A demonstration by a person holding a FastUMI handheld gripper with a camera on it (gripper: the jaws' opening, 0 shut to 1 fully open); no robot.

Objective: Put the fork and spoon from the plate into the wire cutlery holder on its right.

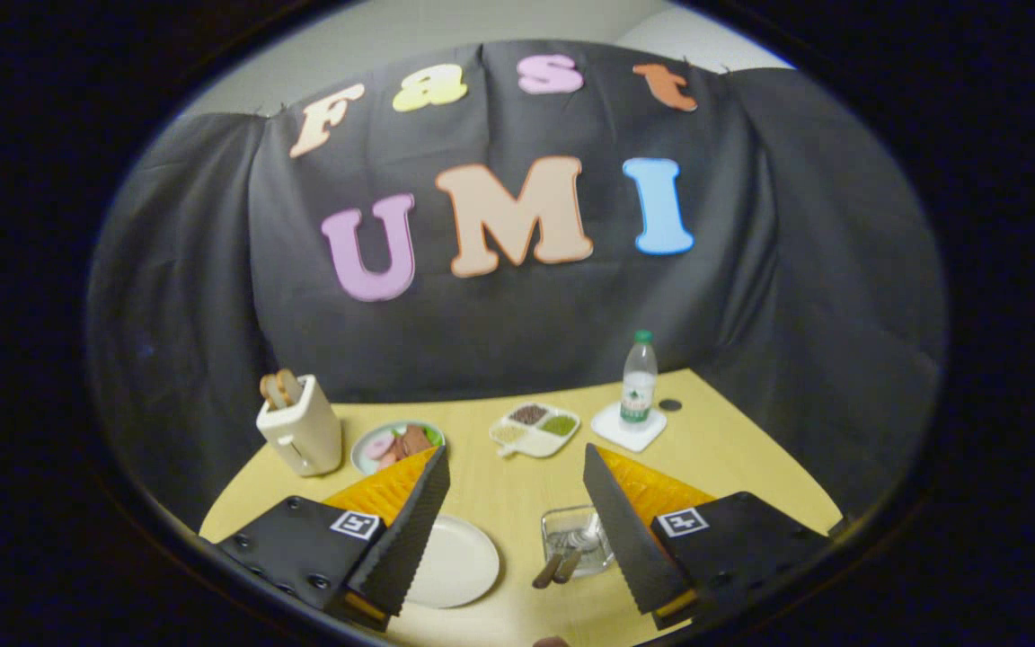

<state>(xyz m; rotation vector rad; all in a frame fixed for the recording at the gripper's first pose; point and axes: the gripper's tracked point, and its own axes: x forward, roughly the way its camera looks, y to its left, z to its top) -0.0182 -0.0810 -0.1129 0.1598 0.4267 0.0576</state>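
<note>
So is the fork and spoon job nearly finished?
It looks finished. The round white plate between the fingers is bare, and two brown-handled utensils, presumably the fork and spoon, lie in the wire cutlery holder on the yellow table, handles sticking out. The gripper is open above the table, holding nothing. Nothing seems left except pulling away.

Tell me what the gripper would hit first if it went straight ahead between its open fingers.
Probably the bare yellow table: the gripper is open and holds nothing. Past that bare stretch sits the divided snack dish. Depth is hard to judge here.
</note>
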